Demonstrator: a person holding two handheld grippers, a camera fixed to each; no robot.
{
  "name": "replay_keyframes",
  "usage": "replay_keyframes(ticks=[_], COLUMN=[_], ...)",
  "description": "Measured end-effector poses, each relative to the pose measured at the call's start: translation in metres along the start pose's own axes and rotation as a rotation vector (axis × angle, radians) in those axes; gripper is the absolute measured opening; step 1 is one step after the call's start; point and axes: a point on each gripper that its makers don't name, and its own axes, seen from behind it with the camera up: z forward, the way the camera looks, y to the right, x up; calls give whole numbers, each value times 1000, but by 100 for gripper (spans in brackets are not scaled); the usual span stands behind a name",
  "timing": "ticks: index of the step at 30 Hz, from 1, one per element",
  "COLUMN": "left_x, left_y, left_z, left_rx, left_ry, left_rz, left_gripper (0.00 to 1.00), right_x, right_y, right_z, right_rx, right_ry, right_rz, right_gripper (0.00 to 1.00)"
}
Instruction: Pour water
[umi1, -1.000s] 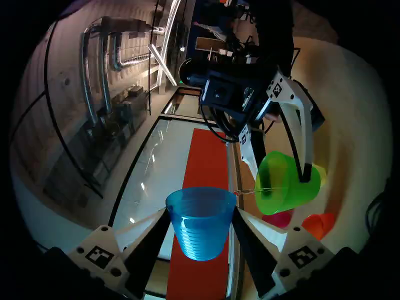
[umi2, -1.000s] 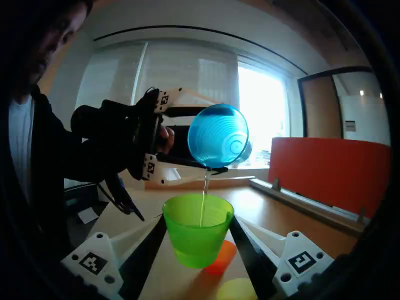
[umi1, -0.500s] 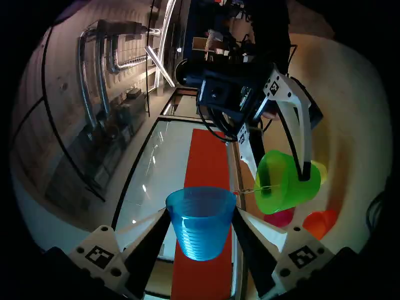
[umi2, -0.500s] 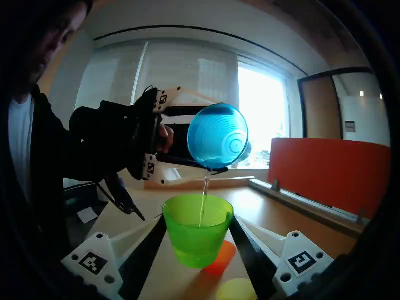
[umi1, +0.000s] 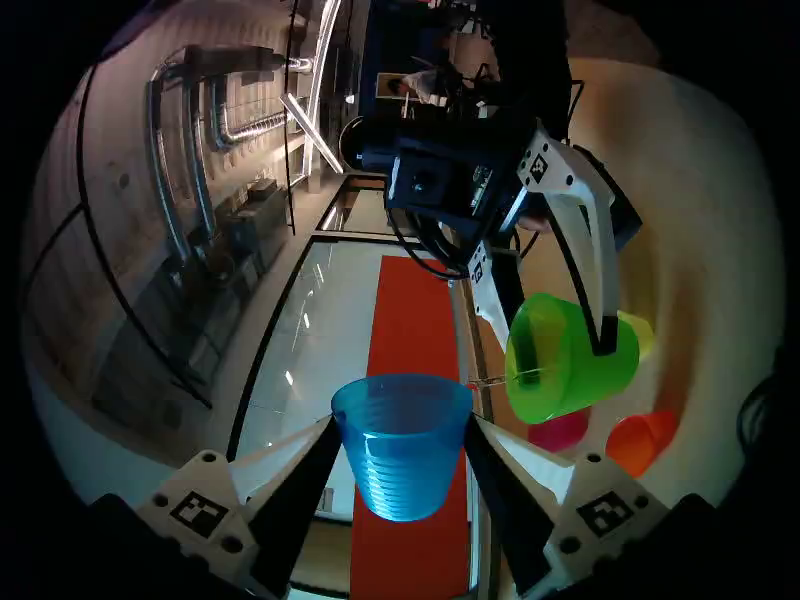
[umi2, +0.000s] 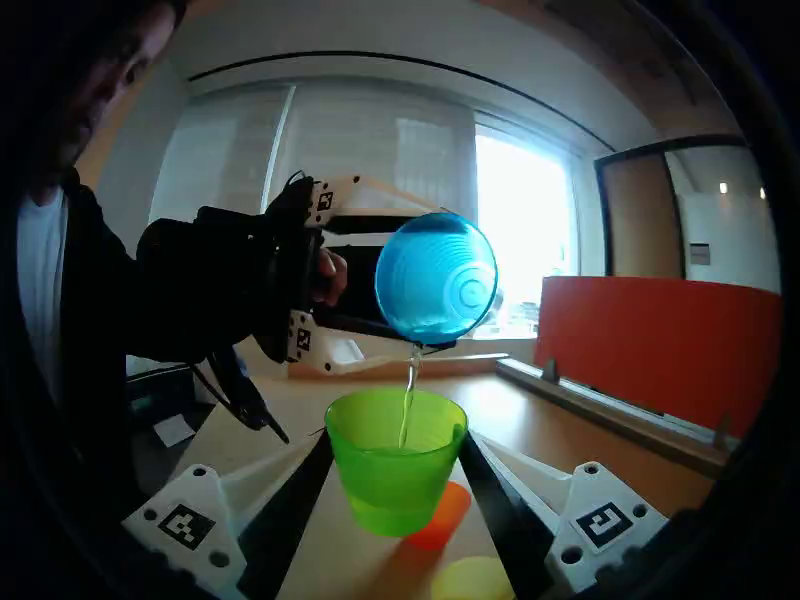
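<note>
Grips a blue cup (umi1: 403, 470) between the jaws of the left gripper (umi1: 402, 440), tipped on its side above and just clear of a green cup (umi2: 395, 480). Sends a thin stream of water (umi2: 409, 395) from the blue rim down into the green one. Clamps that green cup upright, partly filled, in the jaws of the right gripper (umi2: 397, 450), over the desk (umi2: 560, 440). Shows an orange cup (umi2: 450, 505) and a yellow cup (umi2: 475, 578) on the desk beneath.
</note>
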Motion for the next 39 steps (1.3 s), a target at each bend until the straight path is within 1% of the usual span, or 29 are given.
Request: replay_keyframes(ticks=[6,15,39], left_x=[0,2,-1], left_y=[0,2,0], left_z=[0,1,3], left_rx=[-3,-9,0], left_ry=[-1,2,-1], left_rz=[18,30,42], left_gripper=[84,85,84], right_x=[0,2,4], right_y=[1,0,1], right_z=[0,0,0], right_rx=[0,0,-3], right_ry=[0,-1,-4], right_rz=[1,-3,-11], right_gripper=[90,90,90])
